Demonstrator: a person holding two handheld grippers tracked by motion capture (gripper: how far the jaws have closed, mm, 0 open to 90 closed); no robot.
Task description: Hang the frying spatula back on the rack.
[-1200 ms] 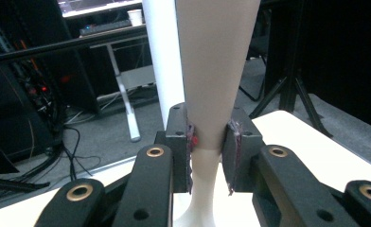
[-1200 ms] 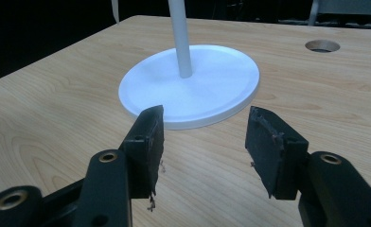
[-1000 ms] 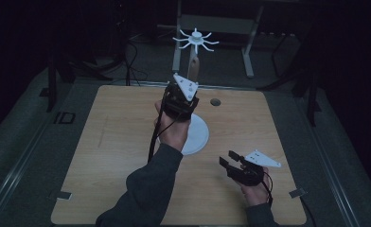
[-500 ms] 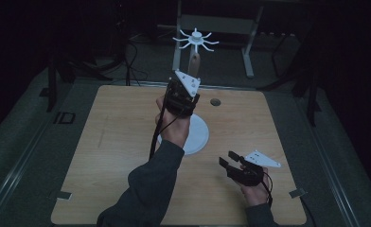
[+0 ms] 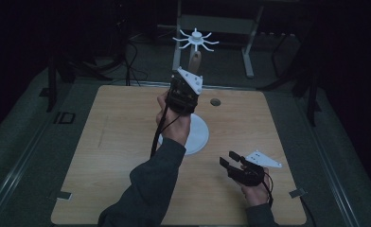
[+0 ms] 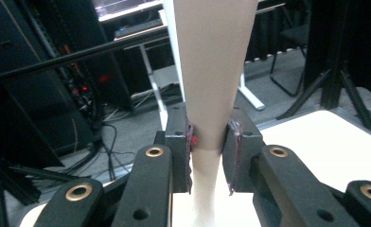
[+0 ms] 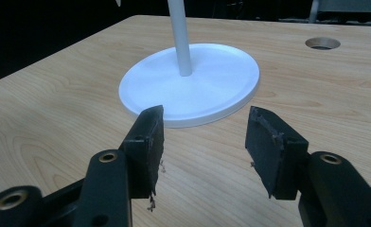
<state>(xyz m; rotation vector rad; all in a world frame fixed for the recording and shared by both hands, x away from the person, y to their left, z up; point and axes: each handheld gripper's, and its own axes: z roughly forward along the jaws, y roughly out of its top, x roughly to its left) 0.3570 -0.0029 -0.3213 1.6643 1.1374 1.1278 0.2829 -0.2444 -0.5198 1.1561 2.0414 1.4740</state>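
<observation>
Risk first: left hand-held gripper (image 6: 208,156) is clamped on the tapered post (image 6: 211,71) of a white stand, well above its round base (image 7: 221,94). Grip sits high, so any sideways pull w/ that hand could, I'd judge, tip the whole stand or drag the base across the worktop (image 5: 117,142). Post narrows toward the pads (image 6: 189,142), so a slip along the taper looks possible too if the hand pushes down or twists. Spoked top piece (image 5: 195,40) sits above the grip, adding top weight; can't tell how firmly it's fixed.

Stand is near the middle of the worktop, base flat on the wood, a round hole (image 5: 215,101) in the worktop just beyond it.

Pose: left forearm reaches forward from the bottom of the high view, wrist raised, hand-held gripper (image 5: 183,92) lifted off the surface and pointing away from the person.

Right hand-held gripper (image 5: 231,163) rests low near the front right of the worktop, jaws spread apart w/ nothing between them, aimed toward the base but well short of touching it.
</observation>
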